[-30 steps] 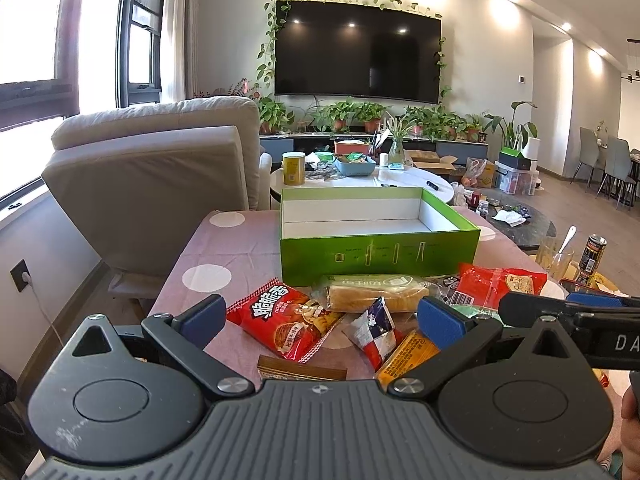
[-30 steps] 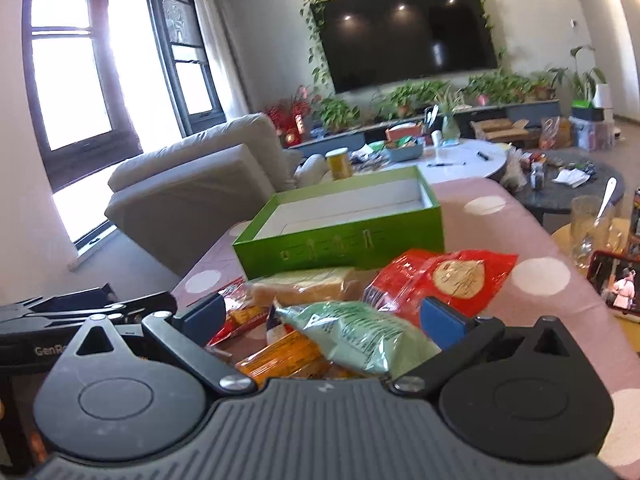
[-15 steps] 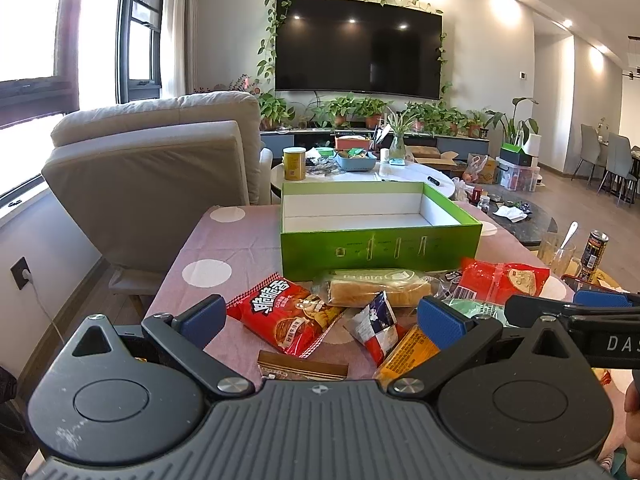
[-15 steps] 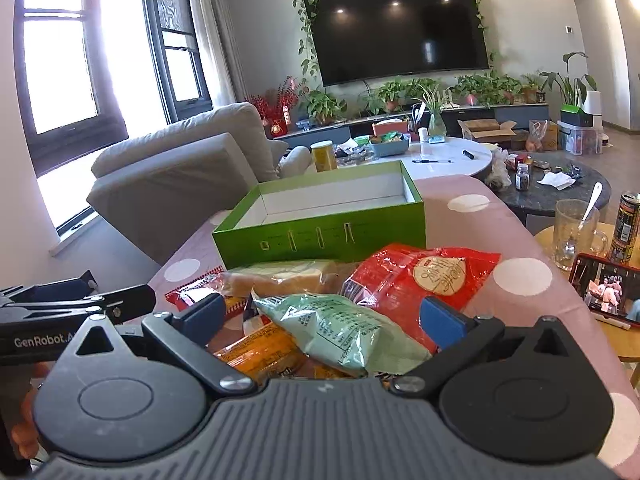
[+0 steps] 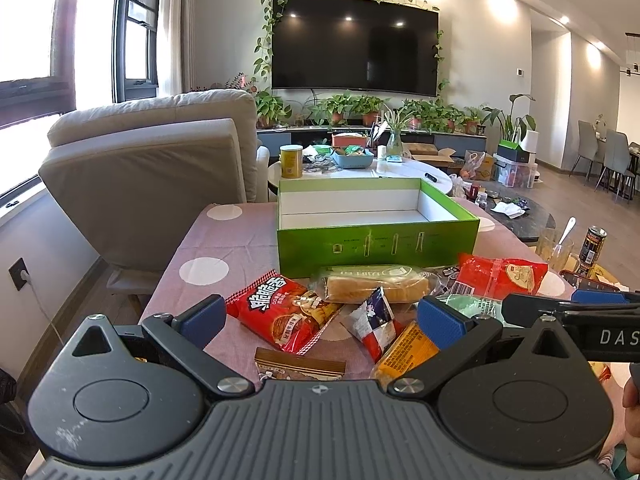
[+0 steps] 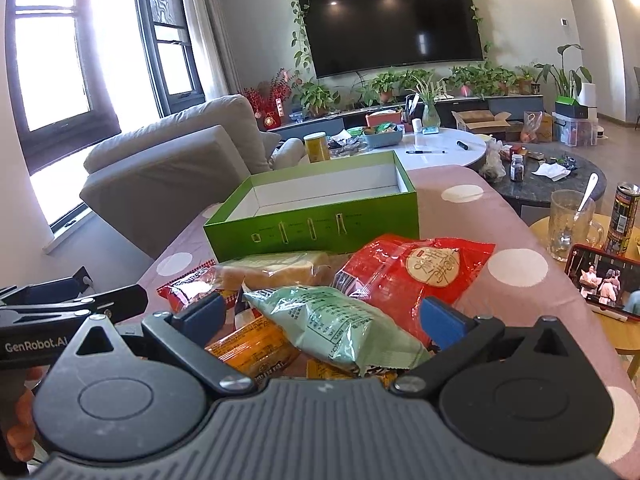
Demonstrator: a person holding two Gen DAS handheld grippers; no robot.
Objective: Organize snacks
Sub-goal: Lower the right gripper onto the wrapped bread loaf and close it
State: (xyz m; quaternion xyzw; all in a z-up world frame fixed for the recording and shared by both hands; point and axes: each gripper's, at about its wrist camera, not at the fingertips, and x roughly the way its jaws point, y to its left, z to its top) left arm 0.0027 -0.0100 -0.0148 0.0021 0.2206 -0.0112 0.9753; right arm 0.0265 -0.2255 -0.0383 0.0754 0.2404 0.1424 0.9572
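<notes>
A: Where were the snacks?

B: They lay in a heap on the pink table (image 5: 224, 240) with white dots, just in front of the green box (image 5: 376, 246). The box sat open with its white inside showing, and no snack could be seen in it.

A: Which snacks were there?

B: A red chip bag (image 5: 282, 312) lay on the left side of the heap. A bread loaf (image 5: 374, 286) in clear wrap lay right against the front of the box. A big red bag (image 6: 416, 274) lay on the right side, and a pale green bag (image 6: 332, 322) rested partly on top of it. An orange pack (image 6: 250, 348) lay under the green bag. A small blue, white and red pack (image 5: 376, 322) and a brown bar (image 5: 298, 364) lay nearest the left tongs.

A: What were the tongs doing?

B: The left gripper (image 5: 320, 318) hung over the near edge of the heap with its jaws wide apart, holding nothing. The right gripper (image 6: 322, 314) hung beside it, jaws wide too. The green bag lay between the right blue pads (image 6: 440, 318), but they were not pressing it.

A: What else was around?

B: A glass mug (image 6: 570, 224) with a spoon, a can (image 6: 624, 216) and a phone (image 6: 604, 282) sat off to the right on a yellow side table. A beige chair (image 5: 152, 168) stood to the left. A black TV (image 5: 354, 46) hung on the far wall, with plants under it.
</notes>
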